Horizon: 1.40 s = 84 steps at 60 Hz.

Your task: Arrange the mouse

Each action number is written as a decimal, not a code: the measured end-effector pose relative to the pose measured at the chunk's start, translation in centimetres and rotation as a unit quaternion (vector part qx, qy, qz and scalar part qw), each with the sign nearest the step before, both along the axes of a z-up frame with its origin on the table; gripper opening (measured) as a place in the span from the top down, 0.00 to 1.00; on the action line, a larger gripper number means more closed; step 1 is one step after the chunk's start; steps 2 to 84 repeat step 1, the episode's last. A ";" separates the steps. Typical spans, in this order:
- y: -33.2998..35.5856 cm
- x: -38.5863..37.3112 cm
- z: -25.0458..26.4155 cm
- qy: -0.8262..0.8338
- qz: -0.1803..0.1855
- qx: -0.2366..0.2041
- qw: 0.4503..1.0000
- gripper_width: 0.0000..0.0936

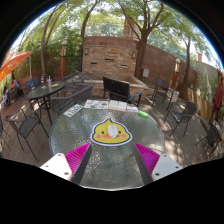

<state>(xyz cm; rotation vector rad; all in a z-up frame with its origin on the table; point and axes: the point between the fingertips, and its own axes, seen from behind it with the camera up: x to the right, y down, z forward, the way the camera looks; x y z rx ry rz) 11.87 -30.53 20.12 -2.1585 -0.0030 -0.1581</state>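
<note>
- Risking a shove instead of a grasp: nudging the rounded yellow mouse with one finger first and probably sending it skidding over the slick-looking round table.
- Risking a pinch too high on the curved shell, likely squirting it forward toward the white sheets beyond.
- Keeping the gripper spread wide, pink pads well apart, holding nothing and apparently touching nothing.
- Finding the mouse just ahead of the fingertips, roughly centred between them, near the table's middle.
</note>
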 end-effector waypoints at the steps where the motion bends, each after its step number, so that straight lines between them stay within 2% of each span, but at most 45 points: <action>1: -0.1 -0.1 0.1 0.000 0.001 0.000 1.000 0.08; 84: -0.1 -0.1 0.1 0.000 0.001 0.000 1.000 0.08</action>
